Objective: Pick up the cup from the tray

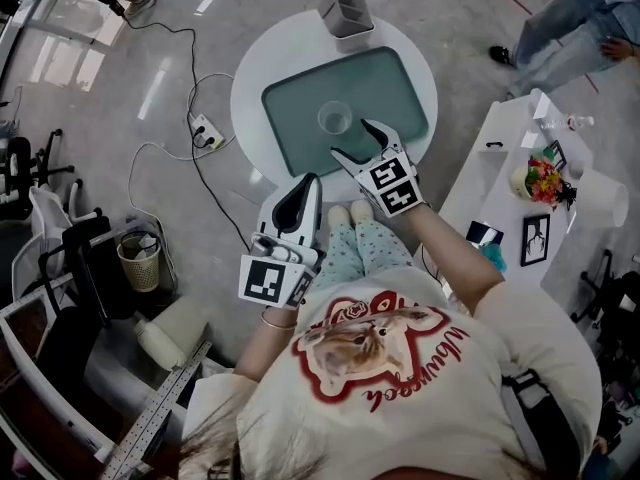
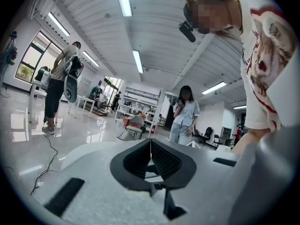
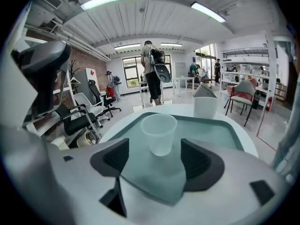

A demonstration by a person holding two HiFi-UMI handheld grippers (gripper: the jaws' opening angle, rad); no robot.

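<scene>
A clear plastic cup (image 1: 334, 119) stands upright near the middle of a green tray (image 1: 290, 143) on a round white table (image 1: 250, 78). My right gripper (image 1: 352, 139) hangs over the tray's near right part, its jaws wide open and pointing at the cup. In the right gripper view the cup (image 3: 159, 132) stands just beyond the two fingertips, centred on the gap and touched by neither; the tray (image 3: 220, 130) lies under it. My left gripper (image 1: 305, 186) is shut and empty, held off the table's near edge. In the left gripper view my left gripper (image 2: 150, 144) has its jaws pressed together.
A grey box-shaped holder (image 1: 346, 10) stands at the table's far edge, behind the tray (image 3: 205, 104). A power strip and cables (image 1: 207, 130) lie on the floor at the left. A white side table (image 1: 500, 158) with flowers is at the right. People stand around the room.
</scene>
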